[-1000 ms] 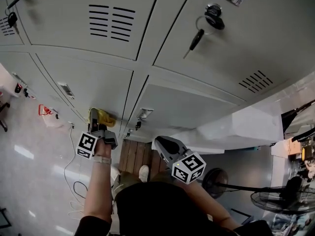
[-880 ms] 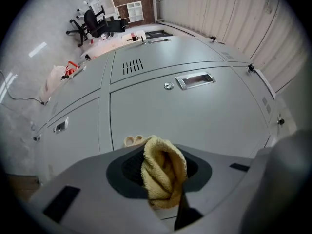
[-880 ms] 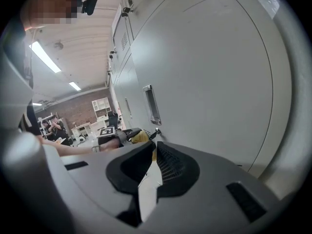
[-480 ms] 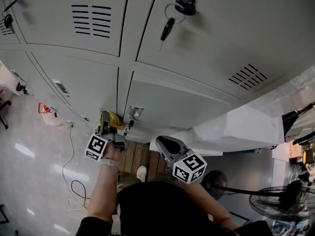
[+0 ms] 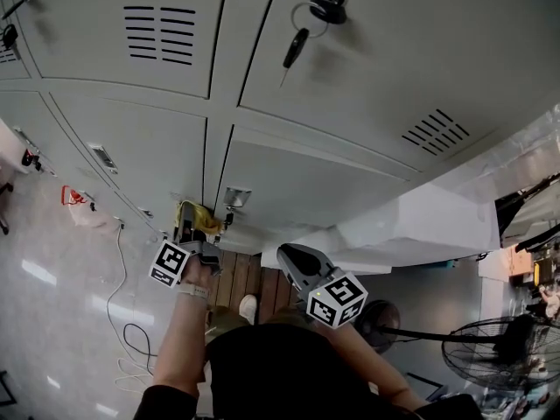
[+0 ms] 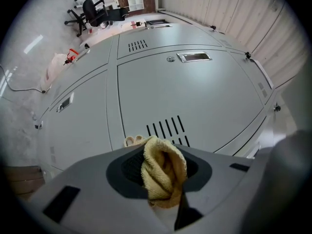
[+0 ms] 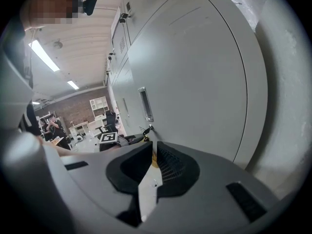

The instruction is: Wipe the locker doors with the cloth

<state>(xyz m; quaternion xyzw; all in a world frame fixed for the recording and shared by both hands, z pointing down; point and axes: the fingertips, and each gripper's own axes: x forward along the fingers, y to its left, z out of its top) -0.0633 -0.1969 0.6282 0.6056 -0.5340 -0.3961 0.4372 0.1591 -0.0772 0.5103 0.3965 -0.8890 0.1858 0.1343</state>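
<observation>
Lower centre: left gripper (image 5: 189, 227) grips a bunched yellow cloth (image 6: 163, 172) near grey metal locker doors (image 6: 195, 96); vent slots (image 6: 165, 128) might snag it free. Right gripper (image 7: 152, 162) closed, empty.

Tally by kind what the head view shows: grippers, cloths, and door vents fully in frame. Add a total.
Grippers: 2 (left gripper, right gripper)
Cloth: 1, held in the left gripper
Vents: 2
Total: 5
</observation>
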